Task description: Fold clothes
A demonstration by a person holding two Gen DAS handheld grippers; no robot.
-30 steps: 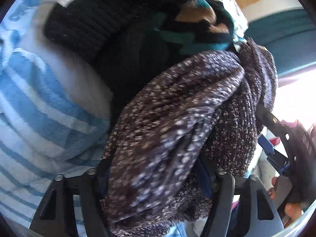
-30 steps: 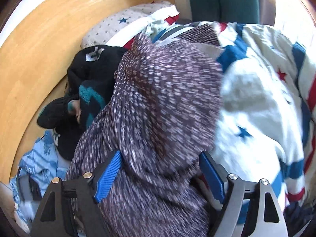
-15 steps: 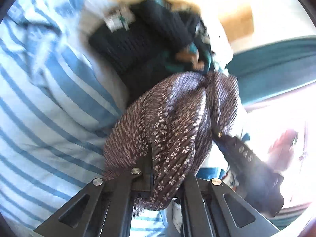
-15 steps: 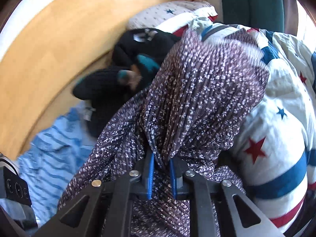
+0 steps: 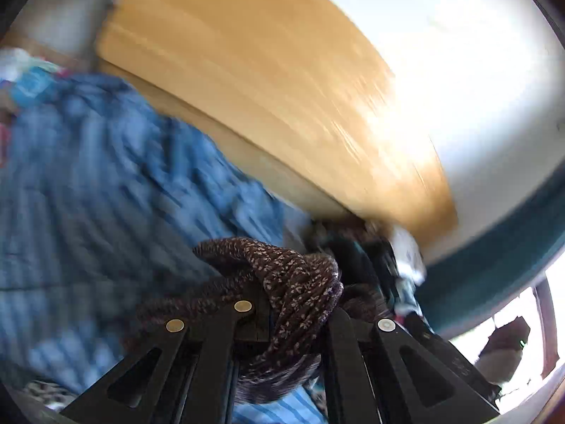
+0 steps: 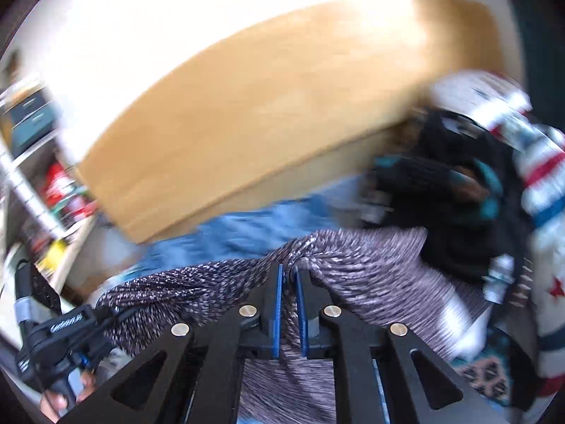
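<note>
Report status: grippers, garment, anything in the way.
Left gripper and right gripper both shut on the speckled garment, stretched between them. Striped blue cloth and black sweater lie beyond it. Views blurred.

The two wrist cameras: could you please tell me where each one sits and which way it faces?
Left wrist: sits on the left claw, looking along its fingers at the speckled brown garment it pinches, the blue striped cloth and the wooden headboard.
Right wrist: sits on the right claw, shut on the same garment; the left claw shows at lower left.
Shared: garment, headboard, blue cloth, black sweater.
</note>
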